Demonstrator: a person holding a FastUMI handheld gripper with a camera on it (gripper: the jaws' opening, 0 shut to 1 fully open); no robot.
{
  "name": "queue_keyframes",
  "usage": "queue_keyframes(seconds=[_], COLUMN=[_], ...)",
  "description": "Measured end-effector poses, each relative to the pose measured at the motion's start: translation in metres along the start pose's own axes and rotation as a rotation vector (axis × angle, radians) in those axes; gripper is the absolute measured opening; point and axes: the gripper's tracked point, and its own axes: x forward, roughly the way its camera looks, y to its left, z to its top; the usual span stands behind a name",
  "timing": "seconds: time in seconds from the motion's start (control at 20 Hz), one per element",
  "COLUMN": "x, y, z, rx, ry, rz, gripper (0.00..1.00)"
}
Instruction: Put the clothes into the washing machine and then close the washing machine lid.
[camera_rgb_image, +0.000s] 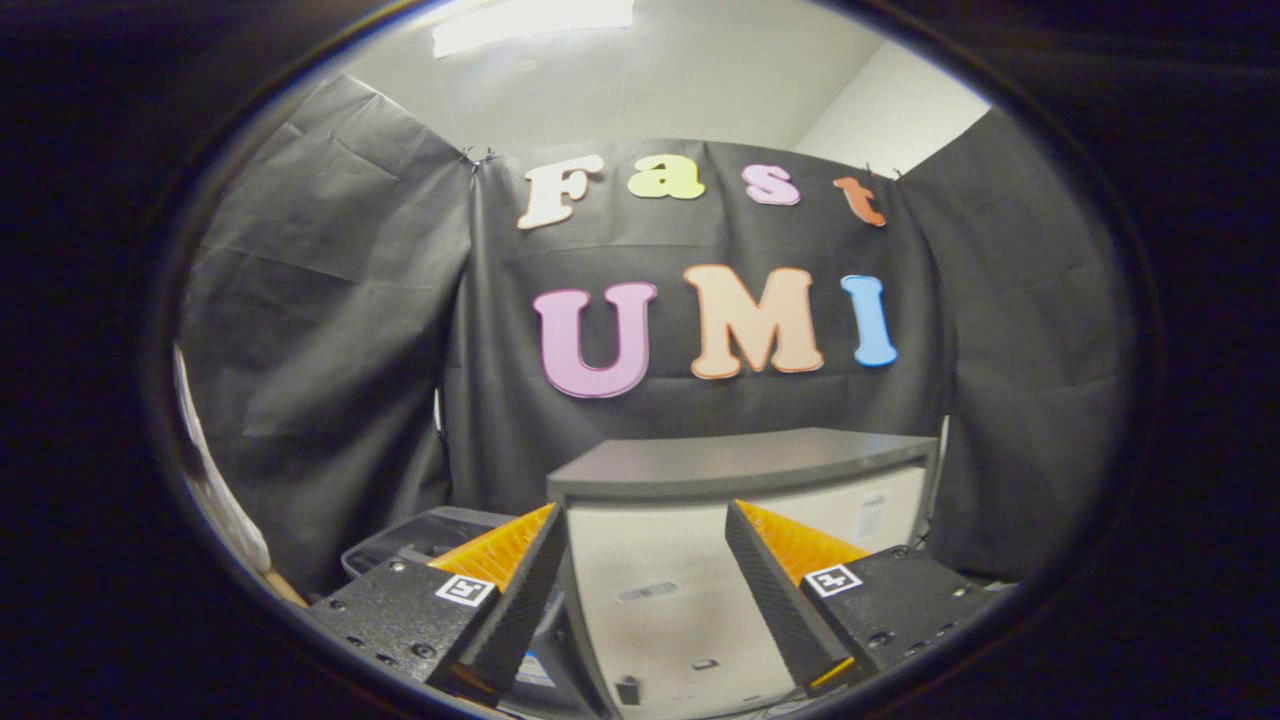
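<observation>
Two fingers of the gripper (645, 520) spread wide (holding nothing) before the washing machine (740, 470).

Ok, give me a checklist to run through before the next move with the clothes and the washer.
1. Gripper free to grasp: ok. Its fingers stand apart with nothing between them.
2. Clothes in the grip: not ok. The fingers hold nothing.
3. Washing machine within line: ok. Its pale panel lies between and just beyond the fingers.
4. Lid open for loading: cannot tell. The grey slab tops the pale panel, but whether it is a raised lid or a closed top is unclear.
5. Dark bin beside the machine, behind one finger: cannot tell what it holds; its inside is hidden.
</observation>
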Motion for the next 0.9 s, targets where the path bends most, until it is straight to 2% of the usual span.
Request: queue_keyframes(seconds=[0.15, 0.3, 0.45, 0.6, 0.9], x=[-0.01, -0.013, -0.018, -0.025, -0.023], y=[-0.018, -0.027, -0.03, -0.015, 0.007], z=[-0.005, -0.009, -0.024, -0.035, -0.041], rx=[-0.022, -0.021, -0.02, 0.051, 0.09], ry=[-0.024, -0.075, -0.049, -0.016, 0.013], rz=[-0.036, -0.038, -0.042, 0.001, 0.127], gripper=[0.97, 0.97, 0.97, 0.97, 0.97])
